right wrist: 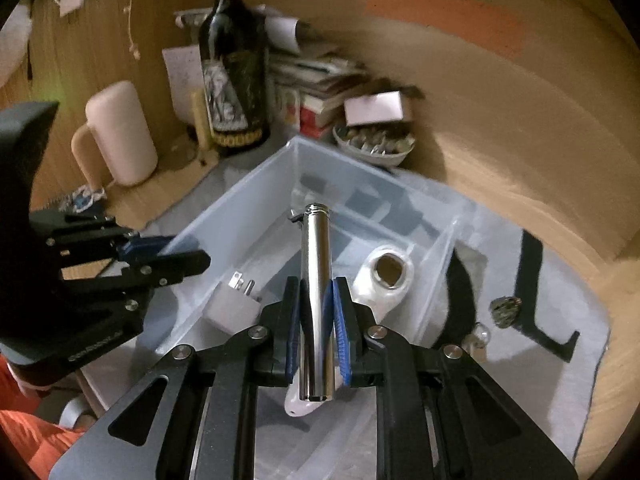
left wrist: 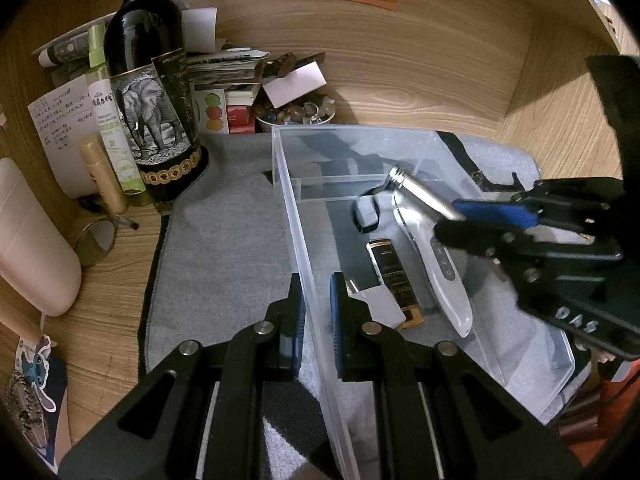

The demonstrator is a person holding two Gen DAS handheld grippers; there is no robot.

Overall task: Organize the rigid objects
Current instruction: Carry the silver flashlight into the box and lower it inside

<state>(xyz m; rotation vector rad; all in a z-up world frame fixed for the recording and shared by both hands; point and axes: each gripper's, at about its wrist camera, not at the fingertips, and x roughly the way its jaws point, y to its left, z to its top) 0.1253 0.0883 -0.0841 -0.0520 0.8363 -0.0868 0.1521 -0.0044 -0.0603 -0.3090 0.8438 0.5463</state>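
Observation:
A clear plastic bin [left wrist: 288, 216] [right wrist: 240, 196] sits on a grey cloth. My left gripper [left wrist: 317, 308] is shut on the bin's near wall, one finger on each side. My right gripper [right wrist: 317, 312] is shut on a silver metal tube [right wrist: 316, 280] and holds it over the bin; the tube also shows in the left wrist view [left wrist: 420, 192]. In the bin lie a white handheld device [left wrist: 440, 268] [right wrist: 384, 276], a black and gold lighter [left wrist: 394, 276], a white plug adapter [right wrist: 236, 304] and a small black and white item [left wrist: 366, 214].
A dark wine bottle [left wrist: 152, 92] [right wrist: 234, 76], spray bottles [left wrist: 116, 136], stacked papers and a bowl of beads [left wrist: 296, 114] [right wrist: 374, 140] stand behind the bin. A pale pink mug [right wrist: 120, 136] stands left. A shiny trinket [right wrist: 505, 309] and black straps lie on the cloth at right.

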